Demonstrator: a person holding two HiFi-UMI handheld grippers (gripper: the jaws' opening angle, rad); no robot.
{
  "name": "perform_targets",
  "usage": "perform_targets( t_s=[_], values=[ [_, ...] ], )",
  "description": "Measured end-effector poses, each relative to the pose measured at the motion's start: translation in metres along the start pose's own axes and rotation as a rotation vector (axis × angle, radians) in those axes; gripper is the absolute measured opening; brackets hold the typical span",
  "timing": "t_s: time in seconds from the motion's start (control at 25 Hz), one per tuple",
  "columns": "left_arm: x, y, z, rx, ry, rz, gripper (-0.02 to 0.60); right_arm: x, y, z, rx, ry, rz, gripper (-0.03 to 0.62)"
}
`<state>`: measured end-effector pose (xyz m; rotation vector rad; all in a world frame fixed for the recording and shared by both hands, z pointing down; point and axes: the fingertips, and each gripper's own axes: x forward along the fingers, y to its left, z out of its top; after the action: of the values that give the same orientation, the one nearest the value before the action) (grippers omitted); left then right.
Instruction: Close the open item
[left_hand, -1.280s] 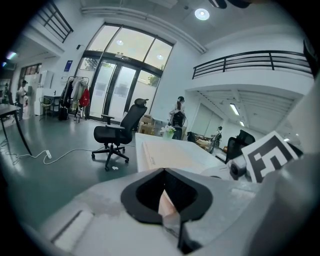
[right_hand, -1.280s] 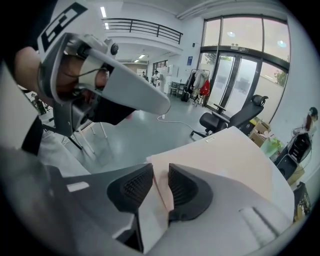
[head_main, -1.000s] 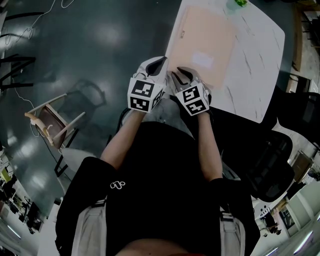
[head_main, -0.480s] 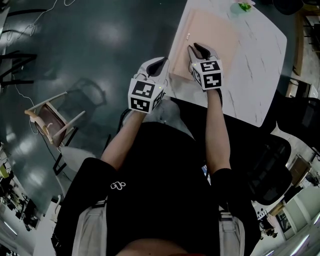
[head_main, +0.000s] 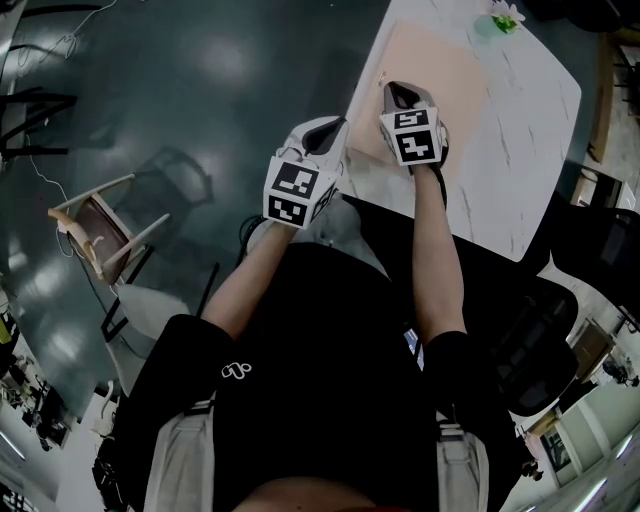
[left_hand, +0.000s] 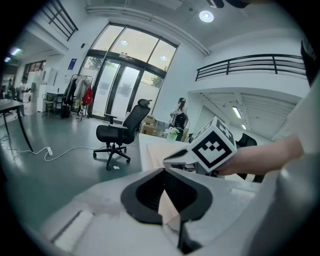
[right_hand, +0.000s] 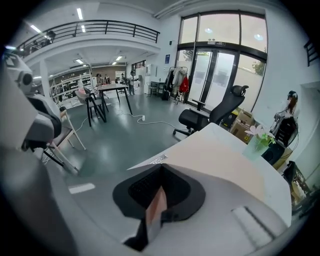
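A flat peach-coloured item (head_main: 430, 70) lies shut on the white marble table (head_main: 530, 130); no lid or flap stands up. My right gripper (head_main: 392, 92) hovers over its near left corner, jaws pressed together with nothing between them. In the right gripper view the item (right_hand: 220, 155) spreads out just beyond the right gripper (right_hand: 160, 167), a small label at its corner. My left gripper (head_main: 335, 128) hangs off the table's left edge over the floor, jaws together and empty. From the left gripper view the left gripper (left_hand: 164, 170) points at the right gripper (left_hand: 172, 156) and the item (left_hand: 152, 150).
A green cup with a flower (head_main: 497, 20) stands at the table's far end, also in the right gripper view (right_hand: 257, 140). A black office chair (head_main: 540, 340) sits behind on the right, another (right_hand: 210, 117) beyond the table. A wooden chair (head_main: 100, 235) stands on the floor at left.
My right gripper has moved forward from beside the left one to the peach item's near corner, and its jaws have closed. The left gripper has hardly moved.
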<state>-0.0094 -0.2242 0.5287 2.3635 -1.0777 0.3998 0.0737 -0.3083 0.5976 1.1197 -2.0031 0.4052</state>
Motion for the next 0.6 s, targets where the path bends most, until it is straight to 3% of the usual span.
perform_targets(
  t_s=[0.24, 0.4, 0.6],
  values=[
    [0.002, -0.003, 0.004, 0.002, -0.004, -0.012, -0.002, 0.004, 0.001, 0.004, -0.036, 0.0, 0.023, -0.009],
    [0.0, -0.006, 0.01, 0.014, -0.014, -0.022, -0.002, -0.002, -0.003, 0.003, 0.011, 0.006, 0.001, -0.008],
    [-0.002, -0.004, 0.027, 0.031, -0.035, -0.033, -0.002, -0.045, -0.017, 0.035, 0.101, -0.189, -0.085, -0.008]
  ],
)
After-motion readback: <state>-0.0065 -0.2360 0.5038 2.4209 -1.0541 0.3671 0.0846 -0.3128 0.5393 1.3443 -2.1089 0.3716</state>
